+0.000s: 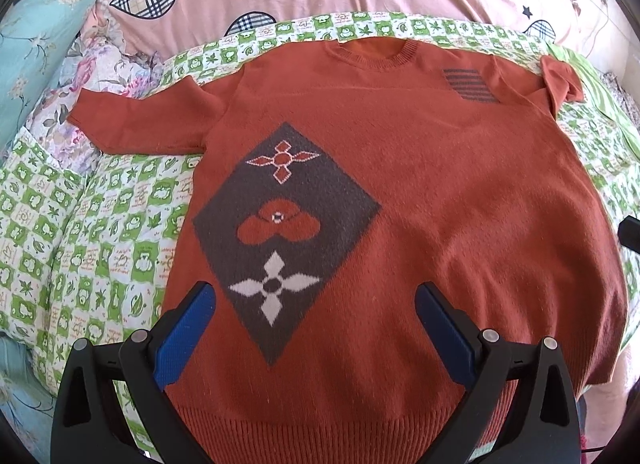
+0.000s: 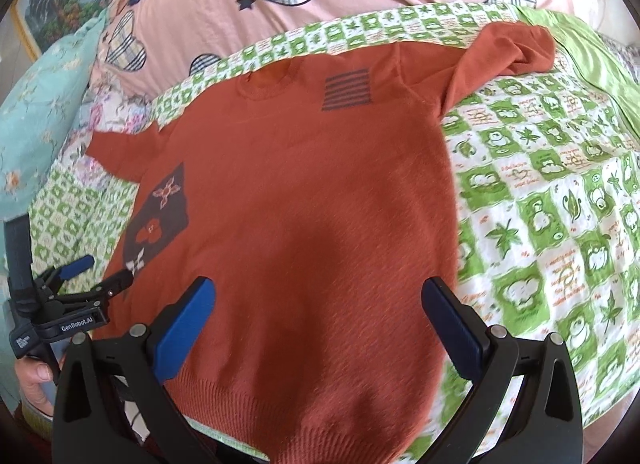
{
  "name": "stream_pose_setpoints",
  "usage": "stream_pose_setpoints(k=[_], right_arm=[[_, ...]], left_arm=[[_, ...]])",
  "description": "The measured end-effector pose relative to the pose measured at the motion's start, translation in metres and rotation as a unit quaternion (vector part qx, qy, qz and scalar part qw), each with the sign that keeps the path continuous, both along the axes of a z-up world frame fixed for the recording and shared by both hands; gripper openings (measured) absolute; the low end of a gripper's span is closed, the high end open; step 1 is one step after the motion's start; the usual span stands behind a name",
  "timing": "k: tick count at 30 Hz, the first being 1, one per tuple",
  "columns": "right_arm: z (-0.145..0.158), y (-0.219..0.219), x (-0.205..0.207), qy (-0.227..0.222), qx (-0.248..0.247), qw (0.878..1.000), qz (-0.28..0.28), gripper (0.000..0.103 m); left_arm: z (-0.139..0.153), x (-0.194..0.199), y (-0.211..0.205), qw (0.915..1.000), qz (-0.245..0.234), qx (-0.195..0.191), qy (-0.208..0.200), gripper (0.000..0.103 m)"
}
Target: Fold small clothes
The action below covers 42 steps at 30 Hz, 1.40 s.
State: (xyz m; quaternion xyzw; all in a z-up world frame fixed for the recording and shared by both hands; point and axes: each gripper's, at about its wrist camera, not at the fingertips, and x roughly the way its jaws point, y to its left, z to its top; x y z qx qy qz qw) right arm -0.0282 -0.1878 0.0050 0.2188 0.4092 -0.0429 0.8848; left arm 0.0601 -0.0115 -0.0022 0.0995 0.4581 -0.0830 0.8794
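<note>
Orange sweater (image 2: 304,200) flat, right hand-held gripper (image 2: 318,292) seemingly above

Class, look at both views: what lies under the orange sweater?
The sweater lies flat on a green-and-white quilt, which shows all around it. Its left sleeve reaches onto a floral cloth. What the quilt looks like beneath the body is covered.
</note>
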Motion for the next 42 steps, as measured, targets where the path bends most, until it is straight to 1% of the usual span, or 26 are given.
stream_pose_setpoints(k=[5, 8, 11, 15, 16, 18, 19, 21, 22, 24, 25, 28, 31, 34, 36, 37, 38, 39, 40, 42], right_arm=[[0.005, -0.036, 0.016, -0.003, 0.025, 1.0, -0.013, 0.103], [0.015, -0.07, 0.028, -0.012, 0.024, 0.999, -0.037, 0.103], [0.028, -0.109, 0.042, -0.027, 0.023, 0.997, -0.066, 0.103], [0.047, -0.16, 0.065, -0.039, -0.001, 0.994, -0.105, 0.103], [0.054, -0.178, 0.075, -0.044, -0.016, 0.992, -0.121, 0.103], [0.061, -0.209, 0.096, -0.046, -0.028, 0.988, -0.142, 0.102], [0.063, -0.222, 0.107, -0.043, -0.036, 0.987, -0.152, 0.101], [0.065, -0.246, 0.13, -0.034, -0.049, 0.984, -0.167, 0.098], [0.064, -0.26, 0.145, -0.027, -0.057, 0.982, -0.176, 0.096], [0.06, -0.284, 0.175, -0.017, -0.063, 0.98, -0.189, 0.094], [0.058, -0.301, 0.191, -0.013, -0.06, 0.978, -0.199, 0.094], [0.047, -0.339, 0.228, 0.007, -0.06, 0.972, -0.229, 0.087], [0.028, -0.365, 0.255, 0.031, -0.058, 0.967, -0.245, 0.085], [0.01, -0.382, 0.278, 0.064, -0.086, 0.961, -0.254, 0.082], [-0.005, -0.392, 0.284, 0.093, -0.092, 0.955, -0.265, 0.063], [-0.009, -0.394, 0.283, 0.099, -0.096, 0.953, -0.27, 0.045], [-0.009, -0.394, 0.279, 0.092, -0.1, 0.953, -0.269, 0.032], [-0.006, -0.391, 0.273, 0.077, -0.094, 0.957, -0.263, 0.025], [-0.002, -0.386, 0.267, 0.06, -0.082, 0.961, -0.256, 0.011], [0.008, -0.369, 0.255, 0.019, -0.054, 0.973, -0.225, 0.007]], left_arm=[[0.0, 0.013, -0.003, 1.0, 0.004, 0.0, 0.004, 0.1], [0.0, 0.022, -0.004, 1.0, 0.003, 0.0, 0.009, 0.1], [0.005, 0.032, -0.003, 0.9999, 0.009, -0.008, 0.004, 0.1], [0.009, 0.047, -0.002, 0.9998, 0.018, -0.008, 0.009, 0.1], [0.009, 0.051, -0.002, 0.9997, 0.021, -0.009, 0.01, 0.1], [0.009, 0.06, -0.003, 0.9995, 0.024, -0.011, 0.015, 0.1], [0.009, 0.063, -0.004, 0.9995, 0.025, -0.016, 0.012, 0.1], [0.005, 0.069, -0.008, 0.9994, 0.022, -0.013, 0.023, 0.1], [0.003, 0.071, -0.01, 0.9994, 0.02, -0.011, 0.025, 0.1], [0.0, 0.076, -0.013, 0.9995, 0.017, -0.007, 0.026, 0.1], [-0.002, 0.079, -0.015, 0.9994, 0.017, -0.003, 0.03, 0.1], [-0.009, 0.09, -0.015, 0.9991, 0.022, -0.004, 0.035, 0.1], [-0.018, 0.103, -0.016, 0.9984, 0.03, -0.003, 0.049, 0.1], [-0.029, 0.115, -0.017, 0.9974, 0.037, 0.0, 0.062, 0.1], [-0.035, 0.12, -0.018, 0.9966, 0.039, 0.002, 0.072, 0.1], [-0.039, 0.122, -0.019, 0.9962, 0.039, 0.002, 0.077, 0.1], [-0.041, 0.123, -0.02, 0.9961, 0.038, 0.001, 0.08, 0.1], [-0.041, 0.124, -0.021, 0.9962, 0.036, -0.003, 0.079, 0.1], [-0.043, 0.124, -0.022, 0.9963, 0.034, -0.004, 0.079, 0.1], [-0.045, 0.123, -0.022, 0.9964, 0.03, -0.007, 0.079, 0.1]])
